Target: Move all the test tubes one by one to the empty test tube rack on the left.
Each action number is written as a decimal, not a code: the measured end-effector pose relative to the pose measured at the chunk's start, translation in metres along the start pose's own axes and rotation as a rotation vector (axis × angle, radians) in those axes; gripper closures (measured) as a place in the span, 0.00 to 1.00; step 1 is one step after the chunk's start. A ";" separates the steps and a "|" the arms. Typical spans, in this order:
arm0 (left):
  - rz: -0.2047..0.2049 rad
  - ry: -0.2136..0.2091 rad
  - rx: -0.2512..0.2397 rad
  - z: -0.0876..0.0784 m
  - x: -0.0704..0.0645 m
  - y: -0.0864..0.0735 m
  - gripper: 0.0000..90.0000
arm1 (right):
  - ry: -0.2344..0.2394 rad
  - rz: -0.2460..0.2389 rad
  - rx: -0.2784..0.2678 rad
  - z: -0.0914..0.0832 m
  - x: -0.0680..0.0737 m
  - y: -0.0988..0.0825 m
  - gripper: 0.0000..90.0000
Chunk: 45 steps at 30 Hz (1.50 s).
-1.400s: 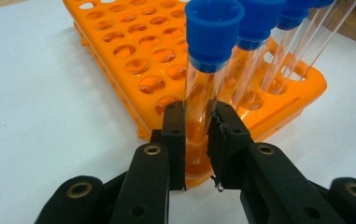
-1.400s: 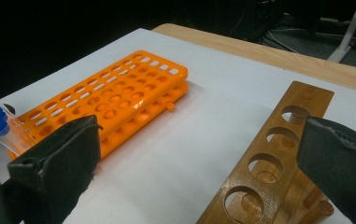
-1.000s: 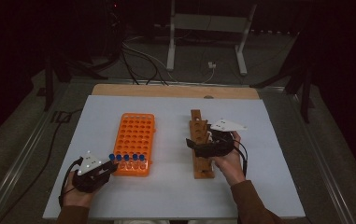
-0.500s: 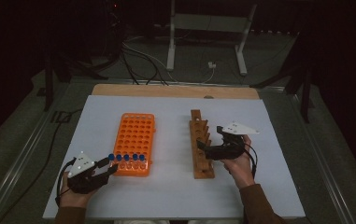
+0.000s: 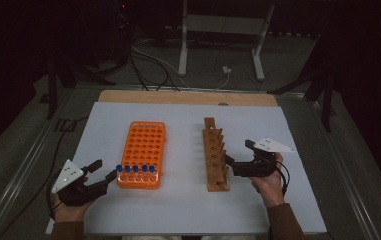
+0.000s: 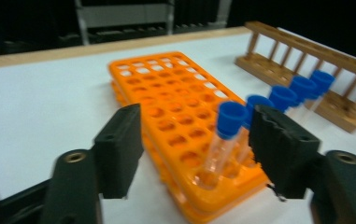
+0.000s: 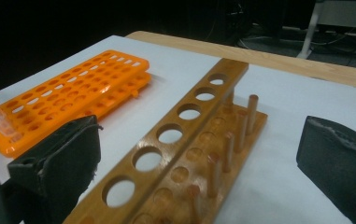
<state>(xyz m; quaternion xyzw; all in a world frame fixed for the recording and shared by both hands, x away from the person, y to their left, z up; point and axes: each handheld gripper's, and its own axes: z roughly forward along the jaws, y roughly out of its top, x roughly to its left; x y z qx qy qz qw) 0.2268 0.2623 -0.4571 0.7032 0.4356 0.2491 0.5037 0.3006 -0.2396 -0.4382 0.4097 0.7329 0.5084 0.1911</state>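
Left gripper [image 6: 192, 140], jaws just spreading and empty, is hovering beside the upright blue-capped clear tubes [image 6: 227, 135] lining the orange plastic rack [image 6: 175, 102]'s near edge.

high: above, facing forward-down | gripper views: low, close | shared: orange rack [image 5: 142, 154]

Tubes [image 5: 135, 169] in plastic rack's [image 5: 143, 150] near row, wooden rack [image 5: 214, 155] right
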 end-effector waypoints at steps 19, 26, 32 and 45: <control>-0.044 0.118 -0.053 -0.010 0.014 -0.001 0.01 | -0.043 0.022 -0.085 -0.036 -0.019 -0.025 0.00; -0.040 0.130 -0.067 -0.011 0.017 -0.003 0.01 | -0.067 0.048 -0.103 -0.045 -0.027 -0.035 0.00; -0.043 0.133 -0.079 -0.012 0.018 -0.004 0.01 | -0.094 0.021 -0.109 -0.048 -0.028 -0.036 0.00; -0.043 0.159 -0.078 -0.013 0.017 -0.005 0.01 | -0.100 0.054 -0.117 -0.051 -0.032 -0.042 0.00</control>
